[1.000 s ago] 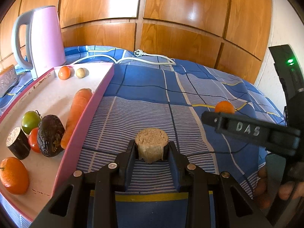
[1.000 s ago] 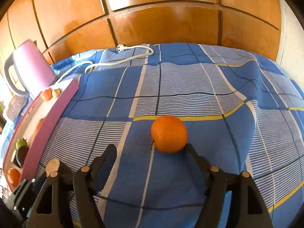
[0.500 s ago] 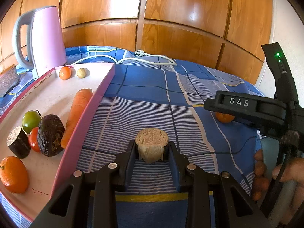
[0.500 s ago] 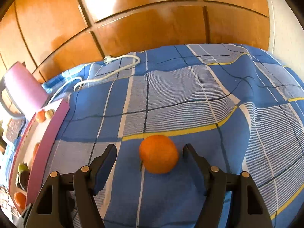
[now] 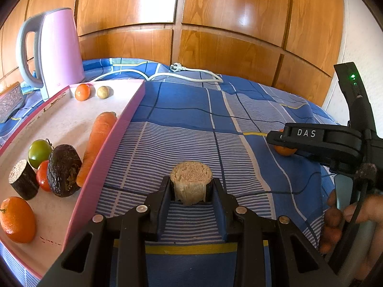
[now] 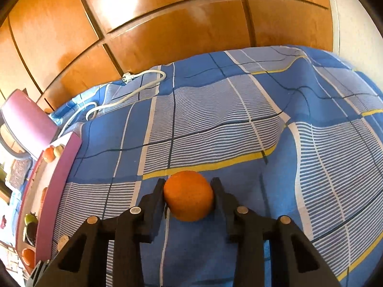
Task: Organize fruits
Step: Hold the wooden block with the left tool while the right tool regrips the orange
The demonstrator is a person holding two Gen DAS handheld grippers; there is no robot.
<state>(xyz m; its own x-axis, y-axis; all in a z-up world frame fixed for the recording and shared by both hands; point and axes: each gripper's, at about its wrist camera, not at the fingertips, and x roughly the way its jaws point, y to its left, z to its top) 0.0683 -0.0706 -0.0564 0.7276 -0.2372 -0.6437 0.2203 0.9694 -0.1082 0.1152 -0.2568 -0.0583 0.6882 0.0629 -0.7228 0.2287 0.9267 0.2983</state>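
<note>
right gripper point(image 6: 189, 191) is closing on the orange point(image 6: 188, 196) on the blue cloth point(image 6: 239, 131), jaws wide a sec ago, now both touching it, so pickup is looking close. left gripper point(image 5: 191, 189) is staying clenched on the tan cut chunk point(image 5: 191, 181), beside the pink tray point(image 5: 105, 157) w/ other produce.

The right hand-held gripper point(image 6: 188, 192) is closing, its jaws against both sides of an orange point(image 6: 188, 196) on the blue checked cloth point(image 6: 239, 131). Far left, a pink tray point(image 6: 62, 177) holds fruit beside a pink kettle point(image 6: 26, 122). A white cord point(image 6: 134, 88) lies before the wooden panels point(image 6: 167, 24).
</note>
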